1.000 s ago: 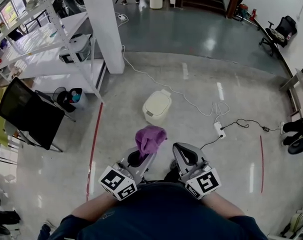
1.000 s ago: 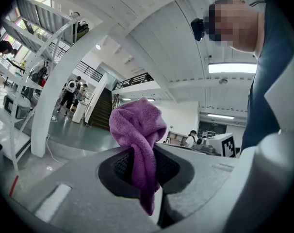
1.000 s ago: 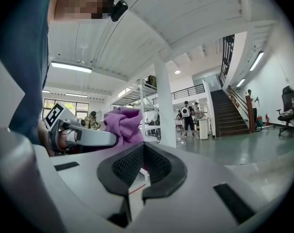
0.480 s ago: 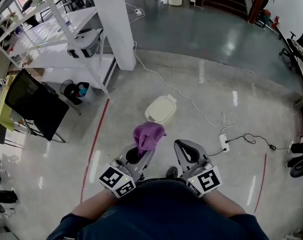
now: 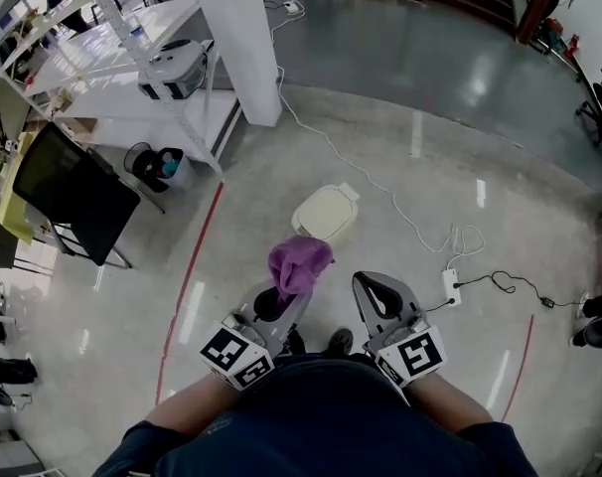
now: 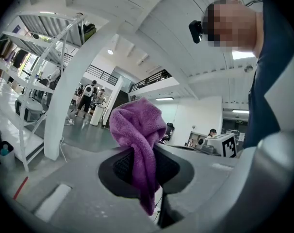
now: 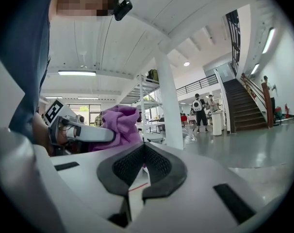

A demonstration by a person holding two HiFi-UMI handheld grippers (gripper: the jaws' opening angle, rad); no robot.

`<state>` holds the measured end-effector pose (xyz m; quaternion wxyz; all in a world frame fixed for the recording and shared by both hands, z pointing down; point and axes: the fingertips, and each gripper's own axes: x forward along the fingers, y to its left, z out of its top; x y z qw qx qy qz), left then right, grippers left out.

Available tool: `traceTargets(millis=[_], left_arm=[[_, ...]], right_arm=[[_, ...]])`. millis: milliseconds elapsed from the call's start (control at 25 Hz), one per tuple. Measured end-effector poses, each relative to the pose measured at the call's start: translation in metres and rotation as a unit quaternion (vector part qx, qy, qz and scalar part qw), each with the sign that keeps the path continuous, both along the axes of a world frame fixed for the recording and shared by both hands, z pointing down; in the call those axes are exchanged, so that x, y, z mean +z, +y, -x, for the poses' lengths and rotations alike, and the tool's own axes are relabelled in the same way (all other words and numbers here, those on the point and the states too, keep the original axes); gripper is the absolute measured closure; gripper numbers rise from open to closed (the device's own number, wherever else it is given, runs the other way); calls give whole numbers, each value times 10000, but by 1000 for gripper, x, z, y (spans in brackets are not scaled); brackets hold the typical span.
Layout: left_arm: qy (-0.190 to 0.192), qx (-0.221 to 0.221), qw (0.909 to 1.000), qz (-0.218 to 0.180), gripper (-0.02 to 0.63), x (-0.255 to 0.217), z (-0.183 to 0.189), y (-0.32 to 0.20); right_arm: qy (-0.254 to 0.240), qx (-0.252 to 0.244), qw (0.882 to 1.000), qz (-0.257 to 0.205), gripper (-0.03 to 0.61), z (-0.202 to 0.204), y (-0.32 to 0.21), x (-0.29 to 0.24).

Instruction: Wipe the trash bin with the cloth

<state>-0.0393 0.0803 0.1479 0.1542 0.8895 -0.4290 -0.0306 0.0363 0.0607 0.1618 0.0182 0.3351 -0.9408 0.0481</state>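
Sagging from the left gripper point(image 6: 146, 171), the purple cloth point(image 6: 137, 125) looks crumpled.

No words, numbers, brands or labels can be read in any view. The only printed signs are black-and-white square markers point(image 5: 236, 358) on the cubes of the left gripper point(image 5: 286, 298), near left, and the right gripper point(image 5: 378, 290), near right. They show coded blocks, not letters.
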Motion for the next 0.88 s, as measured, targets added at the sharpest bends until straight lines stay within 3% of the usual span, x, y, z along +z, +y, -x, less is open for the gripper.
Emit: traceTargets(millis=[880], left_arm=[[-240,575,9981,19,560,59,108,-113]], right_arm=[[230,926,9953,158,568,100,-84,36]])
